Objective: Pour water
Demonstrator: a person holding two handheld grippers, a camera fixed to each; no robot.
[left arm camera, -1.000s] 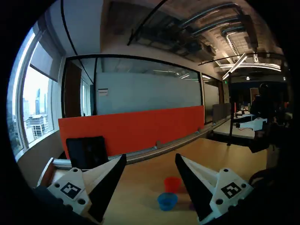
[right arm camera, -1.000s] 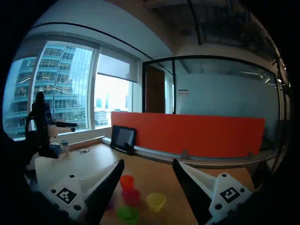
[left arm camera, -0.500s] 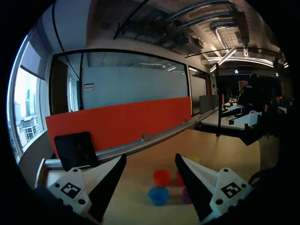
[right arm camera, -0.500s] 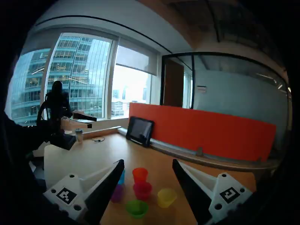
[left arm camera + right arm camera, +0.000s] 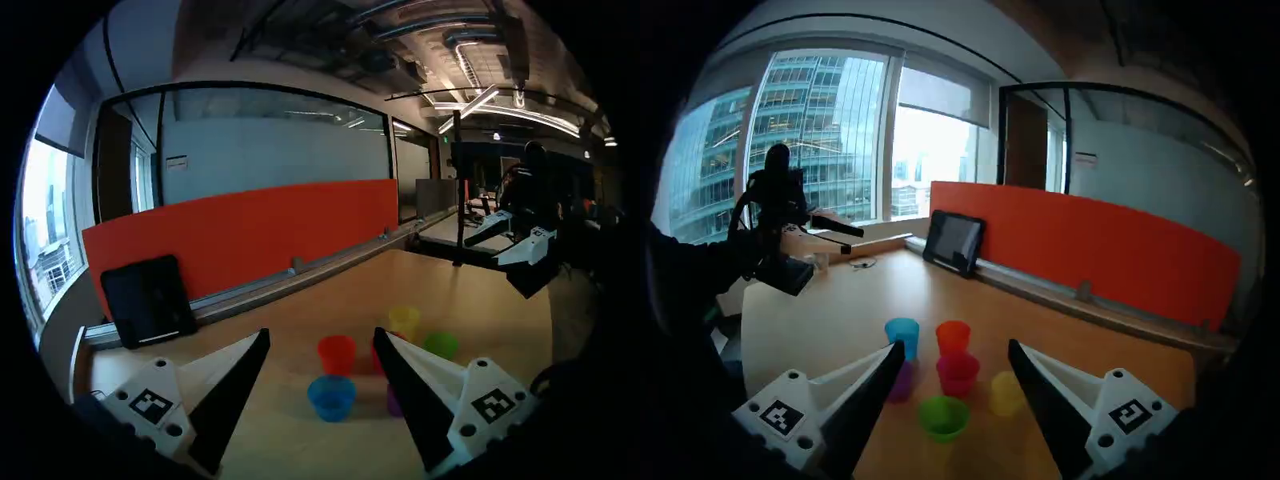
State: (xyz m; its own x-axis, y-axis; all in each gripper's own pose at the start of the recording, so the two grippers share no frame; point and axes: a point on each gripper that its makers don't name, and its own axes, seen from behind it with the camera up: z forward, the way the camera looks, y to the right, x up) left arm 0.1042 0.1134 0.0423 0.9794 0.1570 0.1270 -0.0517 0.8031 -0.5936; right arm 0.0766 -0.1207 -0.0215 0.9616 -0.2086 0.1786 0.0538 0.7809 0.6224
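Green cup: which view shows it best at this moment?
The right gripper view: the green cup sits near, whole and unobstructed. In the left gripper view the cup is smaller and farther off, its base hidden by the left gripper.

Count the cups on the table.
6: blue cup and red cup at the back; purple cup (partly hidden), magenta cup and yellow cup mid-row; green cup nearest.

Low in the left gripper view, the left tongs hide most of the purple cup and pink cup. In the right gripper view, the right tongs half cover the purple cup.
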